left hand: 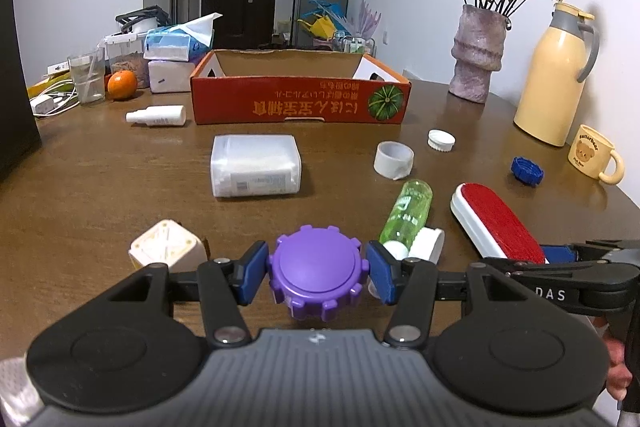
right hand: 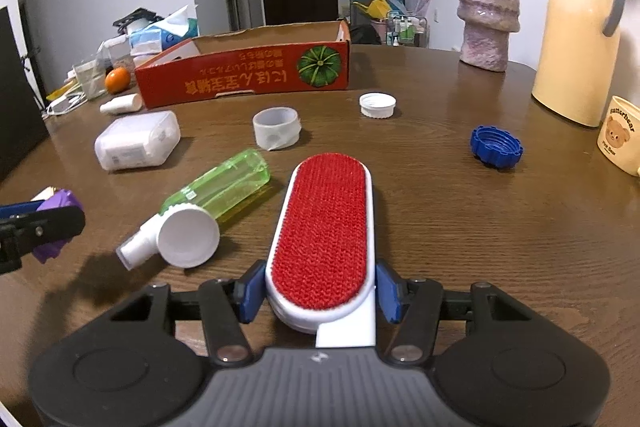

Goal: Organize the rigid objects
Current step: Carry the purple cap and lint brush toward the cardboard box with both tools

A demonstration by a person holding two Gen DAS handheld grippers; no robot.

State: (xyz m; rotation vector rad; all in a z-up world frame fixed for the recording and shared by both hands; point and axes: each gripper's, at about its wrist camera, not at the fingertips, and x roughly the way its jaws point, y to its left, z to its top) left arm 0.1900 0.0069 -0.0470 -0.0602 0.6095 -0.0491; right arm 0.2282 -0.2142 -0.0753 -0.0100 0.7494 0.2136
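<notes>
Left wrist view: my left gripper (left hand: pixel 318 277) is clamped on the purple lid (left hand: pixel 318 273), held above the table (left hand: pixel 100 187), well short of the red box (left hand: pixel 300 95). My right gripper (right hand: pixel 320 293) pinches the red lint brush (right hand: pixel 324 227), also nearer me than that box; a green bottle (right hand: pixel 224 191) lies just left.

A purple ridged lid (left hand: pixel 318 277) is held flat, top up, at the near edge. To its right, a red-faced white lint brush (right hand: pixel 324 239) is gripped lengthwise, bristle side up.
</notes>
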